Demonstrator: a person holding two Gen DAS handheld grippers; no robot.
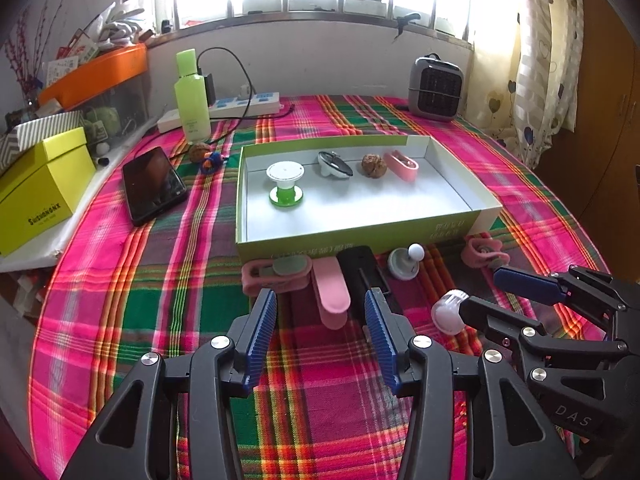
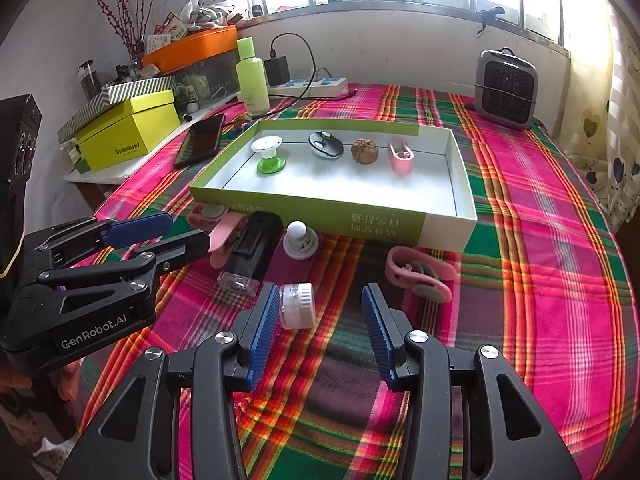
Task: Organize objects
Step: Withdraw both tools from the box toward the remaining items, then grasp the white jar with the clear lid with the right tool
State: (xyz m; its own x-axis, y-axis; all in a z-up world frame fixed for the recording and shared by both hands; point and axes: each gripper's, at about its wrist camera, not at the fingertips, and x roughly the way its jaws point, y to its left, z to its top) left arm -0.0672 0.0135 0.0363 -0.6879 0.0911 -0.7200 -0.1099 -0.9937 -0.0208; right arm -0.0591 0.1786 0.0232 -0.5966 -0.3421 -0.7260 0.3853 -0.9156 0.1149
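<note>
The small clear jar [image 2: 297, 305] lies on its side on the plaid cloth [image 2: 540, 240], before the tray's [image 2: 308, 206] near edge, just beside the right gripper's [image 2: 320, 312] left pad; jaws parted, empty. The left gripper [image 1: 320, 320], also parted and empty, hovers over the pink clip [image 1: 331, 288].

The left gripper [image 1: 320, 312] hangs with jaws apart over a flat pink plastic clip [image 1: 331, 290] on the pink-and-green plaid cloth [image 1: 160, 280]. Beyond lies a shallow green-and-white cardboard tray [image 1: 360, 236] holding a green-and-white spool [image 1: 285, 184], a brown walnut [image 1: 374, 165] and a pink oval case [image 1: 402, 165]. The right gripper [image 1: 488, 292] reaches in from the right, beside a small clear plastic jar [image 1: 447, 311].
</note>
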